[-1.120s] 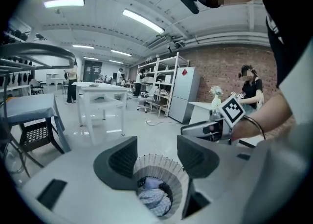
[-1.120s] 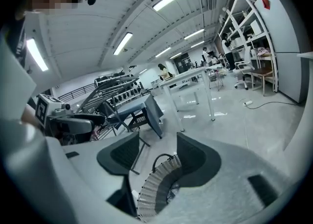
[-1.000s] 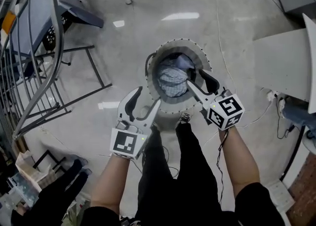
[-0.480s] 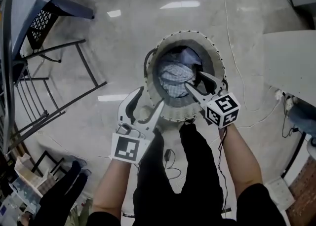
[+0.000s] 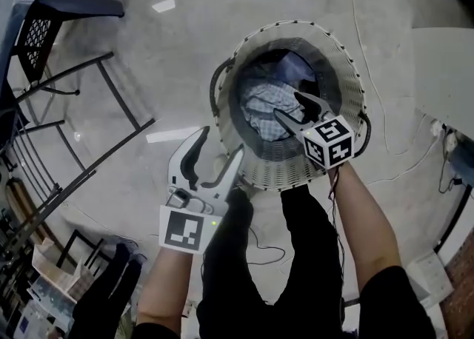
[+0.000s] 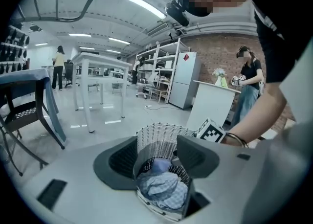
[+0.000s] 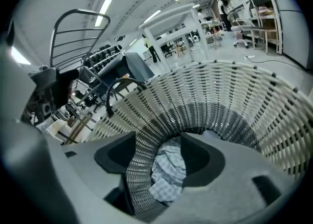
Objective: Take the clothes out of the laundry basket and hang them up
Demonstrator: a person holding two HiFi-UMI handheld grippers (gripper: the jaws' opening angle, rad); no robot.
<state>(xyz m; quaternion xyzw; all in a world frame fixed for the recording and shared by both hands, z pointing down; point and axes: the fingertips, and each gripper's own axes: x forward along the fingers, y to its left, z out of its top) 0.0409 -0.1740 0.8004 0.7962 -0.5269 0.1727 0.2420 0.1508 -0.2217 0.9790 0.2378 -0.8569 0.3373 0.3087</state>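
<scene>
Bright, even light is cast by ceiling strip lights (image 6: 146, 5); glare is mirrored on the floor (image 5: 170, 71). The laundry basket (image 5: 274, 171) is shadowed inside. Gripper views are warped at edges.

The laundry basket (image 5: 268, 172) is round, white and woven, with slotted walls that look darker toward the bottom. It stands upright on the pale floor (image 5: 185, 49) with its mouth open upward, at about one o'clock from the middle of the head view. A dark loop handle (image 5: 215, 84) shows at its nine o'clock side. Low in the well lies a crumpled pale blue-and-white checked garment (image 5: 265, 102), bunched toward the basket's seven o'clock side. A darker blue piece (image 5: 290, 62) touches it toward twelve o'clock. Both lie well below the rim.
</scene>
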